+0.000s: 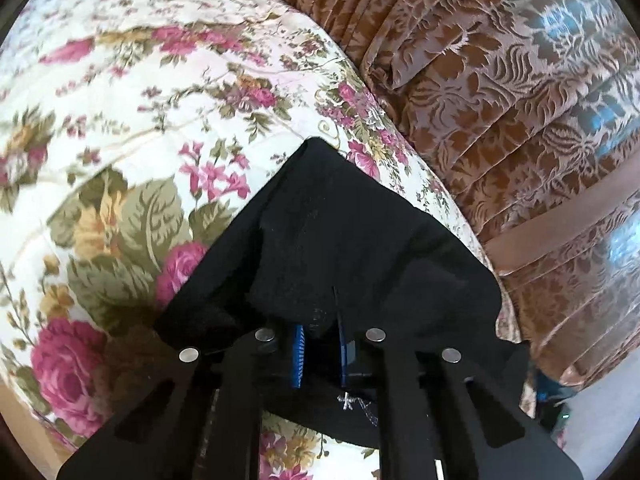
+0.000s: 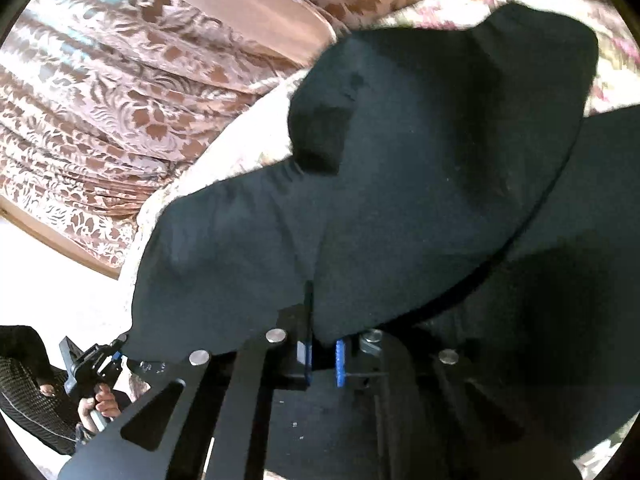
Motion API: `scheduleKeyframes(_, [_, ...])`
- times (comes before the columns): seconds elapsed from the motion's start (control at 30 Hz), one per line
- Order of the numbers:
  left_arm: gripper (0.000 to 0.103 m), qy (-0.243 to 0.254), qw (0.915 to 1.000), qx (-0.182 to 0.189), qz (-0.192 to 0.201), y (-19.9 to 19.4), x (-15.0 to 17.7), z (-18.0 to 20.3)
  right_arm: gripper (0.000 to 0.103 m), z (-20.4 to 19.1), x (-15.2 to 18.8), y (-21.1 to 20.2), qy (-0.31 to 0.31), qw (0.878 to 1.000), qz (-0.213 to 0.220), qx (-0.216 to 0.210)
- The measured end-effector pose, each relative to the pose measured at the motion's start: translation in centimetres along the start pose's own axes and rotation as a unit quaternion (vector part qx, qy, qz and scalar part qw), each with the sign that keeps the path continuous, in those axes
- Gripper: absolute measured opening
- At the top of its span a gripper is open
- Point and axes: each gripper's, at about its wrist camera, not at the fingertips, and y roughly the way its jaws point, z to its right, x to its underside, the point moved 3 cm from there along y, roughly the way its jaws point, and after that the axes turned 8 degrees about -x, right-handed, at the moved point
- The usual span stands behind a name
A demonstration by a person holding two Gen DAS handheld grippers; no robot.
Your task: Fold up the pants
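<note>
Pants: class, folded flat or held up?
Held up: pants hang from both shut grippers, left and right, above the quilt.

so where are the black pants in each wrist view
Left wrist: the black pants fill the lower centre, pinched in the left gripper, over the floral quilt.
Right wrist: the pants fill the centre and right, clamped in the right gripper.
Shared landmark: the brown patterned curtain, upper right in the left view, upper left in the right view.
</note>
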Motion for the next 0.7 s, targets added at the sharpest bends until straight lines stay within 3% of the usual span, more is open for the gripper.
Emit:
scheduleKeyframes(0.27, [0.010, 0.029, 0.9995, -0.002, 0.013, -2.3, -1.2, 0.5, 0.006, -2.8, 1.1, -4.0, -0.047, 0.999, 0.012, -0.020])
scheduleKeyframes(0.43, [0.010, 0.023, 0.9995, -0.020, -0.008, -1.2, 0.1, -0.8, 0.006, -1.4, 3.9, -2.7, -0.042, 0.999, -0.019, 0.008])
scheduleKeyframes(0.7, [0.010, 0.016, 0.9996, -0.019, -0.012, -1.3, 1.0, -2.0, 0.006, -2.0, 4.2, -2.6, -0.075, 0.996, -0.026, 0.030])
